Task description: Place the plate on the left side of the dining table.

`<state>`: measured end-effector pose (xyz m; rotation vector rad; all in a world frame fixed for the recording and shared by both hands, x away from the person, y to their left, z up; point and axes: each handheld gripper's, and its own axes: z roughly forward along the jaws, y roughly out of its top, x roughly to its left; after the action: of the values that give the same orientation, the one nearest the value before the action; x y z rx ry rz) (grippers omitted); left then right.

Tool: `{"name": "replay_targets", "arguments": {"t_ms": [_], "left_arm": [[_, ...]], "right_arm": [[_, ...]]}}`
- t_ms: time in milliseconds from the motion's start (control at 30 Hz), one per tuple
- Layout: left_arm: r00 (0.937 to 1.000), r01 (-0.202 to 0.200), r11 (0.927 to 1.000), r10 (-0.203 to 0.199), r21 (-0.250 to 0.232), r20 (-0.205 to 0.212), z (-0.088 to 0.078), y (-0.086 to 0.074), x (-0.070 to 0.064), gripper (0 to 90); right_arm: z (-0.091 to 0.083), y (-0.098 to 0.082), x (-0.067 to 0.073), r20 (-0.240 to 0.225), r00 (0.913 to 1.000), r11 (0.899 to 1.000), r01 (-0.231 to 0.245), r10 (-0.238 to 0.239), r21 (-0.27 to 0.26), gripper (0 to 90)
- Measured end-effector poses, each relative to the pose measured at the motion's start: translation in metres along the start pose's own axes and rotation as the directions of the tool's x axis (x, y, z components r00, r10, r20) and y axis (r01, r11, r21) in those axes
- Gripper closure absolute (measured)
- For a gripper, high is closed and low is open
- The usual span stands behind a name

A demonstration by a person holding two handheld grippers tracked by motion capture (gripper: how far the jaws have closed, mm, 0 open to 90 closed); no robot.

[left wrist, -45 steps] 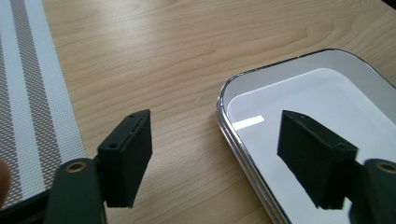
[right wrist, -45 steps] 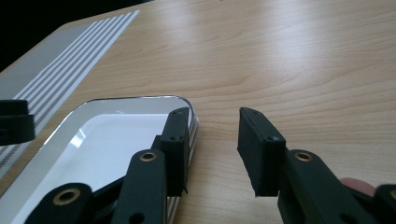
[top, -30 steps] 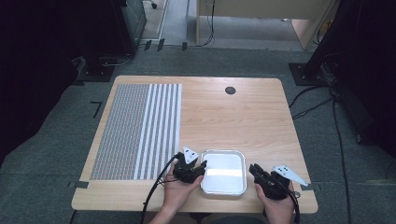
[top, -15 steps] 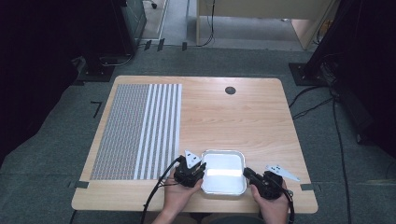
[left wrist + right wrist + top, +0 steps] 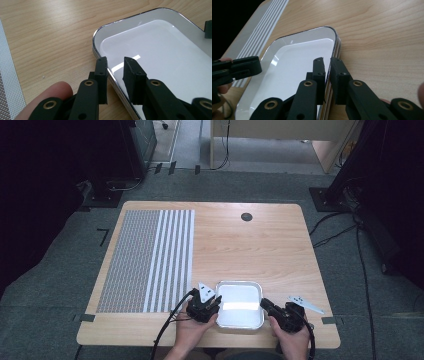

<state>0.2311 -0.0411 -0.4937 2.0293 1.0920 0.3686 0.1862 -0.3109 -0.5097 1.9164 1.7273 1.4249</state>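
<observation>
A shallow white tray point(image 5: 240, 292) with a chrome rim lies flat on the wooden table near its front edge. My left gripper point(image 5: 217, 306) straddles its left rim, one jaw outside and one inside the tray point(image 5: 162, 50). In the left gripper view that gripper point(image 5: 115, 62) has closed in on the rim, then eased a touch wider. My right gripper point(image 5: 263, 304) straddles the right rim. Its jaws point(image 5: 327, 61) have just been closing and pinch the tray's point(image 5: 294, 57) edge. The left gripper point(image 5: 242, 67) shows across the tray.
A grey and white striped mat point(image 5: 150, 260) covers the table's left part. A round black cable hole point(image 5: 246, 216) sits at the back. The table's front edge point(image 5: 210, 342) is just below the hands. Cables and dark furniture stand around on the floor.
My right gripper has slid a little to the left onto the tray's right rim. The left hand and the tray have stayed where they were.
</observation>
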Motion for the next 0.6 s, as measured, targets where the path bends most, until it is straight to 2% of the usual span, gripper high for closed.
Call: {"name": "replay_targets", "arguments": {"t_ms": [67, 233, 300, 400, 467, 600], "left_arm": [[1.0, 0.0, 1.0, 0.0, -0.004, 0.001, 0.0, 0.0, 0.0, 73.1], [1.0, -0.005, 1.0, 0.005, -0.008, 0.004, 0.0, 0.0, -0.002, 71.7], [0.9999, -0.008, 0.9999, 0.008, -0.009, 0.007, 0.0, 0.001, -0.002, 70.6], [0.9999, -0.009, 1.0, 0.009, -0.003, 0.005, 0.0, 0.001, -0.001, 70.0], [1.0, -0.007, 1.0, 0.007, -0.003, 0.004, 0.0, 0.0, 0.0, 70.0], [0.9999, -0.008, 1.0, 0.008, -0.002, 0.009, 0.0, -0.001, 0.0, 70.0]], "right_arm": [[0.0, 0.0, 0.005, 0.036, 0.9983, 0.999, 0.046, -0.046, -0.001, 85.3], [-0.005, 0.002, 0.005, 0.037, 0.9987, 0.999, 0.036, -0.035, -0.035, 90.0], [-0.01, 0.005, 0.008, 0.008, 0.9995, 0.997, 0.033, -0.032, -0.067, 90.0], [-0.011, 0.005, 0.011, 0.025, 0.9987, 0.996, 0.046, -0.044, -0.071, 90.0], [-0.012, 0.005, 0.009, 0.041, 0.9988, 0.996, 0.031, -0.027, -0.08, 88.7], [-0.009, 0.006, 0.0, 0.018, 0.9993, 0.999, -0.031, 0.031, -0.044, 86.4]]}}
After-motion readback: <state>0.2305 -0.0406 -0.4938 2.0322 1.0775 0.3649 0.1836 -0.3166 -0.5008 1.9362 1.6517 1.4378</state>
